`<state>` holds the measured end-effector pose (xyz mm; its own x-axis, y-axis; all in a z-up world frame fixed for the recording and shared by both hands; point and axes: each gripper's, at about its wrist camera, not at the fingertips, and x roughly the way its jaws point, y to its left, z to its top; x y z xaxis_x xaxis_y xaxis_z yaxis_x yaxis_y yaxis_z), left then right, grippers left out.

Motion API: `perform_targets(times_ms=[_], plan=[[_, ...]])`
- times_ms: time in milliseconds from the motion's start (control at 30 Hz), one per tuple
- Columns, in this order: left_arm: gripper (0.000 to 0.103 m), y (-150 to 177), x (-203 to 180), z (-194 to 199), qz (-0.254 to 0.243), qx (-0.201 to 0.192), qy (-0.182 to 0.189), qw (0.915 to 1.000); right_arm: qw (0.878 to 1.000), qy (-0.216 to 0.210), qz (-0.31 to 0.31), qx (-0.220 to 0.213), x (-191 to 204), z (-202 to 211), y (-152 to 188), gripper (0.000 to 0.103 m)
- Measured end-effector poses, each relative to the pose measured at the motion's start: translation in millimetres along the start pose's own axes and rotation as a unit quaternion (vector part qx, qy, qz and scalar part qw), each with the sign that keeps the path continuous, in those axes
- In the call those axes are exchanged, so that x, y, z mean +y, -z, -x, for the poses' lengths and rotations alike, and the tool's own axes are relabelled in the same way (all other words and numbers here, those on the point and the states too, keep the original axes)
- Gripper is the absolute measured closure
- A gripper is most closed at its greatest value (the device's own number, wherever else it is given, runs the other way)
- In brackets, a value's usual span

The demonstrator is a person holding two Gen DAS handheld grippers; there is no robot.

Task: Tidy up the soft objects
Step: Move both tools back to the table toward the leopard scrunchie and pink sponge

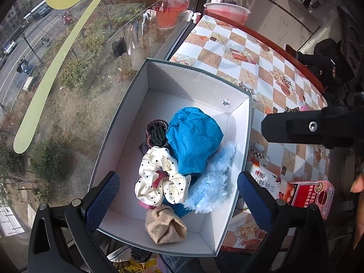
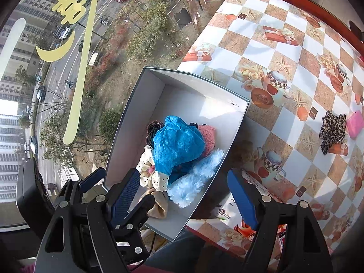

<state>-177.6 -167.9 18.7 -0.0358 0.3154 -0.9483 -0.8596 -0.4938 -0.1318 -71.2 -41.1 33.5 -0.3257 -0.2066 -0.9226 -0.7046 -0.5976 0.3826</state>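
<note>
A white cardboard box with a grey rim stands at the table's window edge. It holds a heap of soft items. These are a crumpled blue cloth, a white polka-dot scrunchie, a light-blue fluffy piece, a beige cloth and a dark knit scrunchie. My left gripper hangs open above the heap, touching nothing. My right gripper is open too, over the box's near end beside the blue cloth. A leopard-print scrunchie and a pink item lie on the table to the right.
The table wears a checked cloth and ends at a window pane on the left. A red carton and a printed packet lie right of the box. A pink basin stands at the far end. A person's fingertip shows at the right edge.
</note>
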Motion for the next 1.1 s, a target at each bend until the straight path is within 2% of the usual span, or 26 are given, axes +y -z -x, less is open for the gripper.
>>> perform_targets(times_ms=[33,233,433,700,833,967,1100], plan=[[0.0,-2,-3,2,-0.003,-0.001,0.002,1.0,1.0,-0.006,-0.007,0.0,-4,3,1,0.0],[0.0,-15,-34,10,-0.033,-0.003,0.023,0.9992,0.999,-0.024,-0.039,-0.015,-30,27,9,0.0],[0.0,-30,-87,6,-0.091,0.013,0.045,0.9948,0.991,-0.052,-0.122,-0.031,-87,67,31,0.0],[0.0,-54,-181,-30,-0.169,0.061,0.076,0.9808,0.96,-0.076,-0.265,-0.041,-198,118,92,0.0],[0.0,-69,-226,-66,-0.175,0.101,0.088,0.9755,0.944,-0.067,-0.319,-0.057,-249,136,122,0.0],[0.0,-82,-268,-105,-0.186,0.125,0.075,0.9717,0.931,-0.052,-0.355,-0.066,-292,139,142,0.0],[0.0,-95,-307,-138,-0.209,0.125,0.055,0.9684,0.923,-0.034,-0.377,-0.064,-327,128,157,0.0]])
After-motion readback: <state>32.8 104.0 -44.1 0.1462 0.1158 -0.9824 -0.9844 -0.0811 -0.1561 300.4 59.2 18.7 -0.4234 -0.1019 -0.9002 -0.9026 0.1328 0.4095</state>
